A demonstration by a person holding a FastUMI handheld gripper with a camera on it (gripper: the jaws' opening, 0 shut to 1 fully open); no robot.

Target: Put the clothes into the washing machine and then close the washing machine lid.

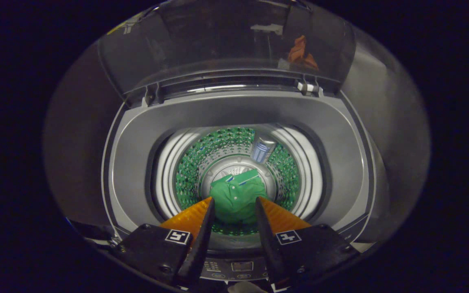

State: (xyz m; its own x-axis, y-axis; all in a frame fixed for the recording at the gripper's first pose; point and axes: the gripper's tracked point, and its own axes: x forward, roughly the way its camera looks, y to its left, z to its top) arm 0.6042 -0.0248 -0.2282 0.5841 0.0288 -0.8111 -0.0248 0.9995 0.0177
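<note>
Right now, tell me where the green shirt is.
In the gripper view, the green shirt lies at the bottom of the washing machine's drum, beyond the open gripper, whose fingers are apart above it. The lid stands raised behind.

Gripper (234,201): wedge-shaped jaws parted, black mounts with screws, square black-white marker on each.
</note>
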